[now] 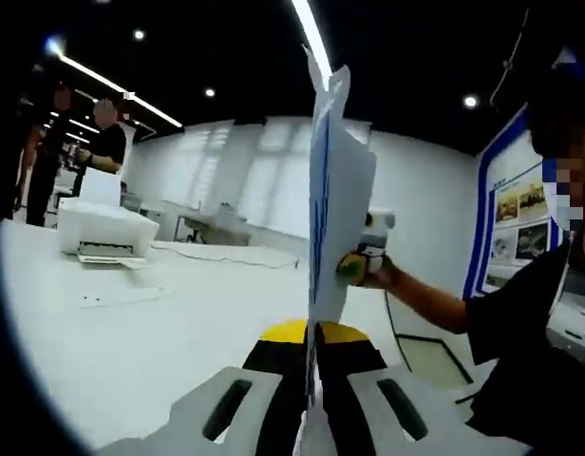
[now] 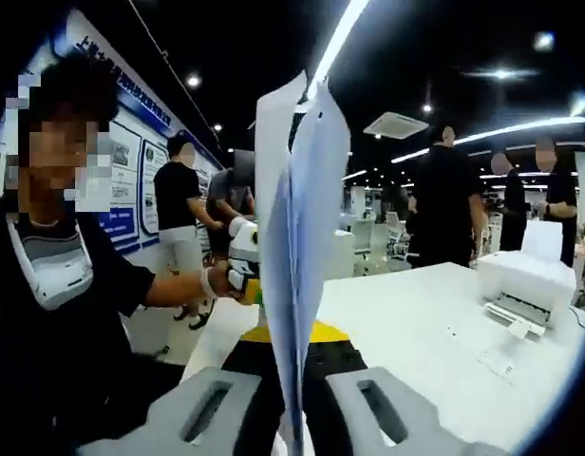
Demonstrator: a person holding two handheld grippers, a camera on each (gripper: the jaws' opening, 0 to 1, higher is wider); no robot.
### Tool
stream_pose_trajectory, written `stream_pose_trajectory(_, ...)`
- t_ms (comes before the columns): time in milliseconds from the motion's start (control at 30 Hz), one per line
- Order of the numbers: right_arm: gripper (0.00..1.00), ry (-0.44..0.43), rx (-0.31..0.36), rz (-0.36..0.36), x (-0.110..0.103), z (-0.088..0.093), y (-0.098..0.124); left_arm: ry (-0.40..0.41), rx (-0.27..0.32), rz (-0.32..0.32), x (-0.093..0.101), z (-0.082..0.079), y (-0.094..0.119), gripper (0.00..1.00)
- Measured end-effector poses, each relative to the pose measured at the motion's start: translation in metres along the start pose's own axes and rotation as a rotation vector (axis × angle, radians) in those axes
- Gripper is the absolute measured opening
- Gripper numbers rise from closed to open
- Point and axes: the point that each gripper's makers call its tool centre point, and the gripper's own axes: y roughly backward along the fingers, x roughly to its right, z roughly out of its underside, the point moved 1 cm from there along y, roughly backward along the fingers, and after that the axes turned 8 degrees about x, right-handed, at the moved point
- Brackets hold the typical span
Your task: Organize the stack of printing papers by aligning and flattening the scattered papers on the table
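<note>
White printing papers (image 1: 332, 190) stood upright above the white surface (image 1: 131, 332), your left gripper (image 1: 310, 399) and right gripper (image 2: 291, 404) each clamped on an edge. Top edges looked uneven; loose fingers (image 2: 202, 408) could have let sheets slip and fan.

I held the stack of papers (image 1: 330, 204) up on its edge, standing tall above the white table (image 1: 131, 332). The white sheets (image 2: 297, 237) were pressed together, with tops a bit uneven, pinched between my jaws on both sides.
</note>
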Motion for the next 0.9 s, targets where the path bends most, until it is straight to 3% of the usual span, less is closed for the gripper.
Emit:
stream_pose_trajectory(67, 0.14, -0.100, -0.047, 0.007, 0.002, 0.020, 0.005, 0.009, -0.009, -0.010, -0.003, 0.009, 0.000, 0.14)
stream_pose_trajectory(167, 0.08, -0.079, -0.051, 0.005, 0.003, 0.028, 0.008, -0.008, -0.005, -0.002, -0.005, 0.009, -0.001, 0.12)
stream_pose_trajectory(267, 0.00, -0.104, -0.043, 0.001, 0.002, 0.022, 0.008, 0.010, 0.007, 0.010, -0.003, 0.004, -0.004, 0.06)
stream_pose_trajectory(533, 0.00, -0.026, 0.004, 0.039, 0.006, -0.009, 0.004, 0.005, 0.079, 0.010, 0.001, -0.026, -0.009, 0.06)
stream_pose_trajectory(667, 0.00, -0.008, 0.033, 0.043, 0.008, -0.017, 0.001, -0.004, 0.088, 0.011, 0.003, -0.031, -0.009, 0.06)
stream_pose_trajectory(700, 0.02, 0.041, 0.053, 0.020, 0.008, -0.015, 0.001, 0.000, 0.079, 0.019, 0.003, -0.027, -0.009, 0.08)
stream_pose_trajectory(733, 0.16, 0.024, 0.042, 0.029, 0.010, -0.005, 0.002, 0.005, 0.066, 0.009, 0.000, -0.020, -0.010, 0.13)
stream_pose_trajectory(767, 0.23, -0.103, -0.013, 0.057, 0.013, 0.016, 0.005, 0.011, 0.043, -0.010, -0.004, -0.010, -0.010, 0.19)
stream_pose_trajectory(800, 0.21, -0.163, -0.052, 0.043, 0.011, 0.030, 0.008, 0.021, 0.019, -0.013, -0.005, 0.000, -0.010, 0.21)
stream_pose_trajectory(833, 0.11, -0.121, -0.049, 0.032, 0.012, 0.035, 0.008, 0.015, 0.016, -0.007, -0.005, 0.005, -0.011, 0.17)
stream_pose_trajectory(867, 0.05, -0.064, -0.043, 0.023, 0.011, 0.038, 0.009, -0.005, 0.012, 0.011, -0.003, 0.009, -0.011, 0.06)
stream_pose_trajectory(900, 0.00, -0.070, -0.037, 0.017, 0.009, 0.038, 0.009, -0.011, 0.015, 0.027, -0.001, 0.010, -0.011, 0.06)
